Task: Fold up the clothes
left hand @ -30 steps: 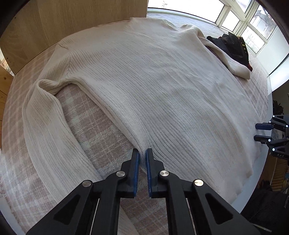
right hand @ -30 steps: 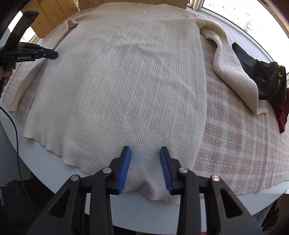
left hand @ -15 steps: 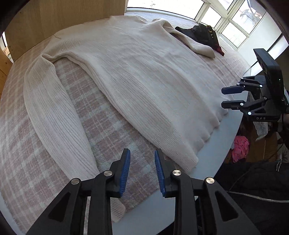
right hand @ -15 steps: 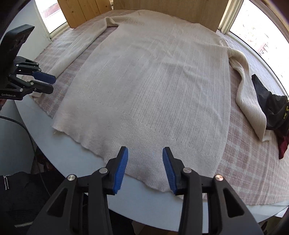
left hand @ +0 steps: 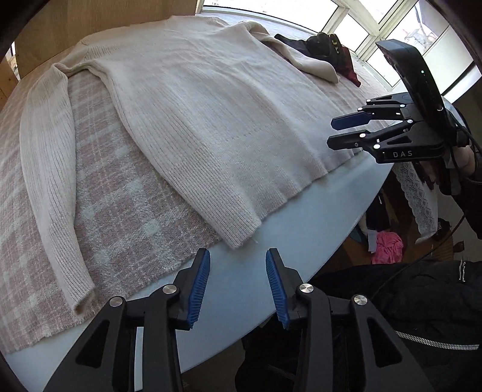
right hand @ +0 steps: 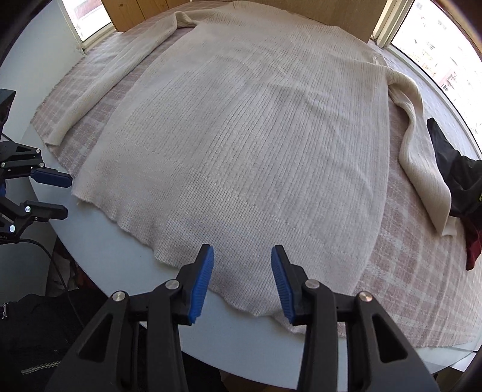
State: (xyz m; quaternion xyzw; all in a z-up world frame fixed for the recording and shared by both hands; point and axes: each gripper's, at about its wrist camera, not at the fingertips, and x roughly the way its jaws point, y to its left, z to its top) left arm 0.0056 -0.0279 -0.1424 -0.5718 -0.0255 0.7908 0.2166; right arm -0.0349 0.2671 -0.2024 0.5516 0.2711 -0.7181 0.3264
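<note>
A cream ribbed sweater (left hand: 211, 114) lies flat and spread out on a pink plaid cloth (left hand: 120, 196), with both sleeves out to the sides; it also shows in the right wrist view (right hand: 256, 126). My left gripper (left hand: 237, 282) is open and empty, above the bare table edge just short of the hem's left corner. My right gripper (right hand: 242, 279) is open and empty, over the hem near its right end. Each gripper shows in the other's view: the right one (left hand: 346, 132), the left one (right hand: 52, 194).
The round white table (left hand: 271, 247) carries the plaid cloth (right hand: 421, 286). A dark garment pile (left hand: 328, 49) lies by the far sleeve's cuff; it also shows in the right wrist view (right hand: 458, 178). A wooden panel (right hand: 138, 12) and windows stand behind. Clothes lie on the floor.
My left gripper has opened and pulled back from the sweater's side to the table edge near the hem corner. My right gripper has drawn back slightly, still open.
</note>
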